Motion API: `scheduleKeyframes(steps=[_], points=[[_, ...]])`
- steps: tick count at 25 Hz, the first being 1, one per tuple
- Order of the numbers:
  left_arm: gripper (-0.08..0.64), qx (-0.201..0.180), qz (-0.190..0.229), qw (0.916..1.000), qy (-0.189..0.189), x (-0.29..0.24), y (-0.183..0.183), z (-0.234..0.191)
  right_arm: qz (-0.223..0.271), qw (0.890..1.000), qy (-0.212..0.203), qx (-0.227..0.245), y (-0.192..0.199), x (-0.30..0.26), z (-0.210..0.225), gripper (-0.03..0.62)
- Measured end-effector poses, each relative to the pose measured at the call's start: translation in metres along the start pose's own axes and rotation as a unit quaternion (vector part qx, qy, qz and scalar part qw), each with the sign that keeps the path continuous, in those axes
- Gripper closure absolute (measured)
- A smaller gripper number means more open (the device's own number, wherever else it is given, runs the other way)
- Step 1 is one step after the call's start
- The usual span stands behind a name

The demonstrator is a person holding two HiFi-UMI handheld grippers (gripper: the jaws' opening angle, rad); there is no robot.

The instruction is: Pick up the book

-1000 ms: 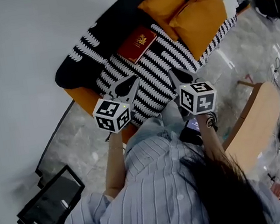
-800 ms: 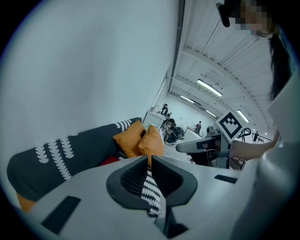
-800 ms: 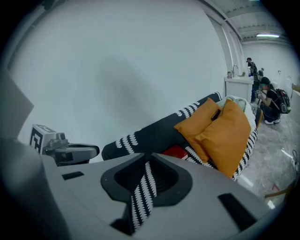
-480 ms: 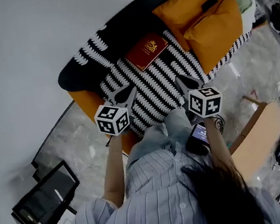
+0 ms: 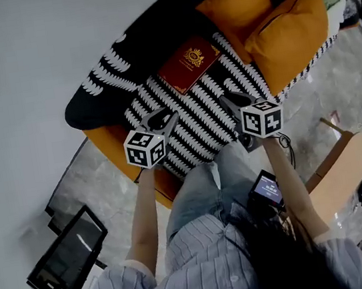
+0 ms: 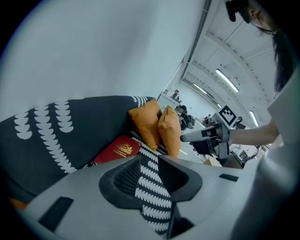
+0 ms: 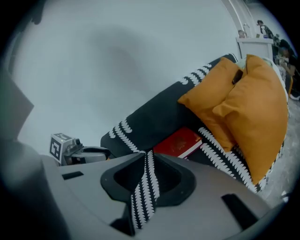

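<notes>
A red book (image 5: 189, 64) with a gold emblem lies flat on the black-and-white striped sofa cover (image 5: 190, 115), against the backrest. The book (image 6: 117, 151) shows ahead of my left gripper (image 6: 150, 159). Its jaws have just been opening and stand a little apart, with only the striped cover behind the gap. My left gripper (image 5: 163, 117) hovers over the seat's front, short of the book. My right gripper (image 5: 230, 101) is level with it to the right, shut and empty. The book (image 7: 180, 142) lies beyond my right gripper (image 7: 147, 153).
Two orange cushions (image 5: 269, 9) lean at the sofa's right end, just right of the book. The sofa's orange base (image 5: 109, 136) shows at the front left. A black screen (image 5: 66, 258) sits on the marble floor, and a wooden piece (image 5: 339, 164) stands at right.
Both arms have stretched forward and down over the sofa seat. The left gripper's jaws have parted slightly. The book has not moved.
</notes>
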State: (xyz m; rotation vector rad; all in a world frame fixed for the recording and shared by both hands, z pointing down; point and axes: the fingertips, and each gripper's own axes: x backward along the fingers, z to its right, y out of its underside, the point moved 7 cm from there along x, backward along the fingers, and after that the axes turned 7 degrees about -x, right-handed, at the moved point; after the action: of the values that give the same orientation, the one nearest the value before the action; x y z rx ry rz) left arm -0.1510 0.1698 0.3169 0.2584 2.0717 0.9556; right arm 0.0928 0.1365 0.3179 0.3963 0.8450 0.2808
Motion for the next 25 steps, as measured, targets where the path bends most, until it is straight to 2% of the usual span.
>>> scheduleKeyframes(steps=[7, 11, 15, 22, 25], points=[[0.448, -0.03, -0.046, 0.9985, -0.001, -0.053, -0.002, -0.045, 0.007, 0.996, -0.01, -0.083, -0.009, -0.058, 0.063, 0.537], [0.443, -0.048, -0.071, 0.9963, 0.012, -0.08, 0.003, -0.063, 0.004, 0.991, -0.033, -0.131, -0.006, -0.086, 0.092, 0.476], [0.431, -0.064, -0.106, 0.9921, 0.023, -0.109, 0.015, -0.083, 0.022, 0.984, -0.031, -0.173, -0.003, -0.112, 0.113, 0.449], [0.407, -0.051, -0.131, 0.9898, 0.026, -0.152, 0.02, -0.114, 0.013, 0.977, -0.017, -0.21, 0.008, -0.157, 0.133, 0.371], [0.407, -0.053, -0.131, 0.9896, 0.027, -0.165, 0.014, -0.118, 0.026, 0.967, -0.019, -0.253, 0.004, -0.166, 0.138, 0.362]])
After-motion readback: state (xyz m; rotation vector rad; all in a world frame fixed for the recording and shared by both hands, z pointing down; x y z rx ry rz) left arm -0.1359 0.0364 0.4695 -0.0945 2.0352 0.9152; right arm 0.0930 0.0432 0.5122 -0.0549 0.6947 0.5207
